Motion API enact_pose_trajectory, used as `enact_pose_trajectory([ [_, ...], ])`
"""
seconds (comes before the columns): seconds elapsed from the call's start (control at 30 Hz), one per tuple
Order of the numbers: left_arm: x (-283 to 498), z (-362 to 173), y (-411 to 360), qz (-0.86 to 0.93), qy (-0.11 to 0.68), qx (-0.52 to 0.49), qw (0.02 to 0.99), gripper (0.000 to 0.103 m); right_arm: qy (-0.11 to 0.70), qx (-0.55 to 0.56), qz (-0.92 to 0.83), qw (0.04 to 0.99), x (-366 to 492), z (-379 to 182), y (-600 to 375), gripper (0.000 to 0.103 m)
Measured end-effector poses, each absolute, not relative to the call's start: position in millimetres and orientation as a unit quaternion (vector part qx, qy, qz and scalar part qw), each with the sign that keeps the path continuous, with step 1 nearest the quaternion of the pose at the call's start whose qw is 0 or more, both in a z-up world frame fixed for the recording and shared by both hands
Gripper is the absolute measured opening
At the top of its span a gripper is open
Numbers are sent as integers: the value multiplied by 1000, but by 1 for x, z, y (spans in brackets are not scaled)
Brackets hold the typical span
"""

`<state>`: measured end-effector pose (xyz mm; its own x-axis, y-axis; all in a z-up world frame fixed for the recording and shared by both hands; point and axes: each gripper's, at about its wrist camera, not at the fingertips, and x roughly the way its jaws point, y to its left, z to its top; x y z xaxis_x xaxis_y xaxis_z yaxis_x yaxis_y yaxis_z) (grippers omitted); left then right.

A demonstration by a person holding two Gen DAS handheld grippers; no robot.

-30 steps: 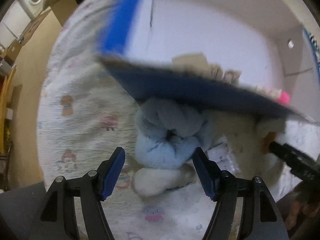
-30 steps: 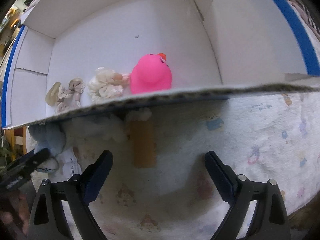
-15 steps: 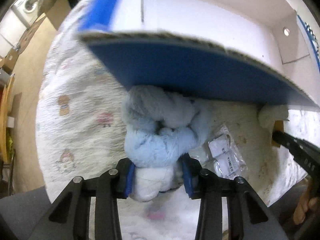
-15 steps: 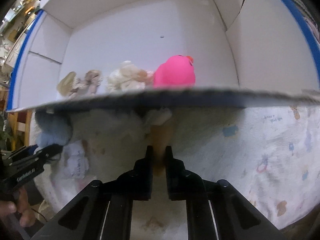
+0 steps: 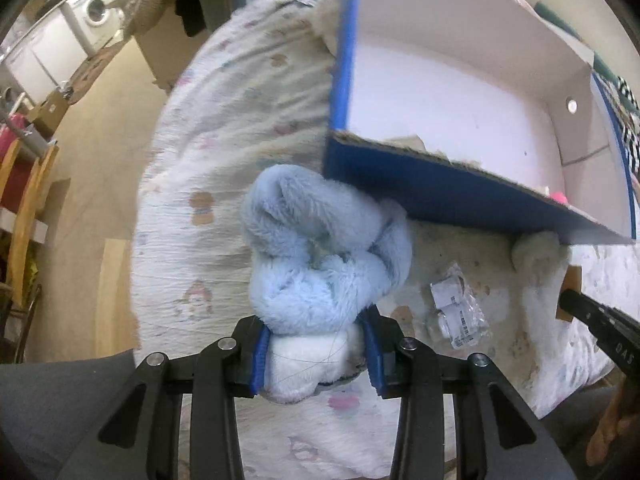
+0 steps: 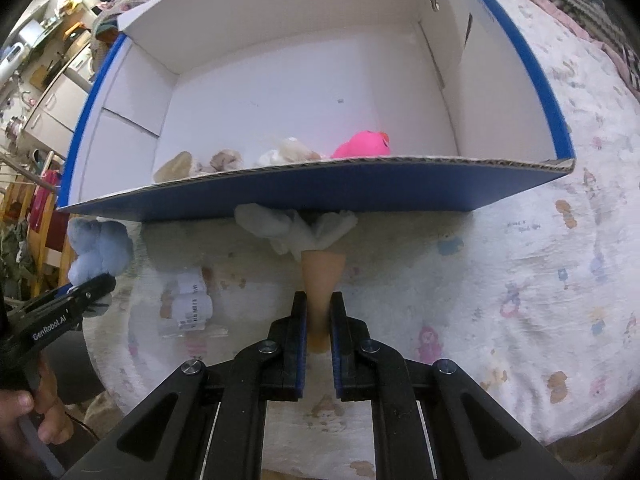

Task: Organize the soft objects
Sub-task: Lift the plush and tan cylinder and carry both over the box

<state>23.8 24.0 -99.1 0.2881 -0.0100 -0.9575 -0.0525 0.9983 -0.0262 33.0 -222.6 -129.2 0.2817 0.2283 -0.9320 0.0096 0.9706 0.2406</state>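
My left gripper (image 5: 316,356) is shut on a fluffy light-blue and white plush toy (image 5: 320,256), lifted a little off the patterned blanket (image 5: 224,128). My right gripper (image 6: 319,320) is shut on the tan cone of a soft ice-cream toy (image 6: 322,276); its white top (image 6: 296,228) hangs just under the box's near wall. The blue-and-white cardboard box (image 6: 304,196) stands ahead of both grippers. Inside it lie a pink plush (image 6: 362,145) and several beige soft toys (image 6: 224,159). The blue plush (image 6: 98,248) also shows at the left of the right wrist view.
A clear plastic packet with labels (image 5: 456,312) lies on the blanket between the two toys, also seen as a packet (image 6: 188,300) in the right wrist view. A person's hand (image 6: 24,412) holds the left gripper handle. Beyond the bed are a floor, cabinets and a washing machine (image 5: 96,12).
Both grippers went from open to shut, the left on the blue plush, the right on the cone toy. Both then rose, lifting the toys and showing more of the box's inside.
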Motion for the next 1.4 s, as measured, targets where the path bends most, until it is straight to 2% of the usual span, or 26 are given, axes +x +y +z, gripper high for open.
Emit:
enact_pose_trajectory([
  [0.5, -5, -35, 65, 90, 493, -57, 864, 36, 542, 119, 96, 826, 9, -83, -238, 12],
  [0.83, 1, 6, 56, 78, 420, -47, 903, 36, 464, 141, 118, 866, 3, -39, -242, 12],
  [1.13, 22, 37, 31, 41, 403, -47, 913, 36, 420, 161, 121, 885, 14, -14, -250, 12],
  [1.4, 53, 45, 15, 28, 403, -40, 914, 36, 405, 162, 116, 892, 36, -2, -259, 12],
])
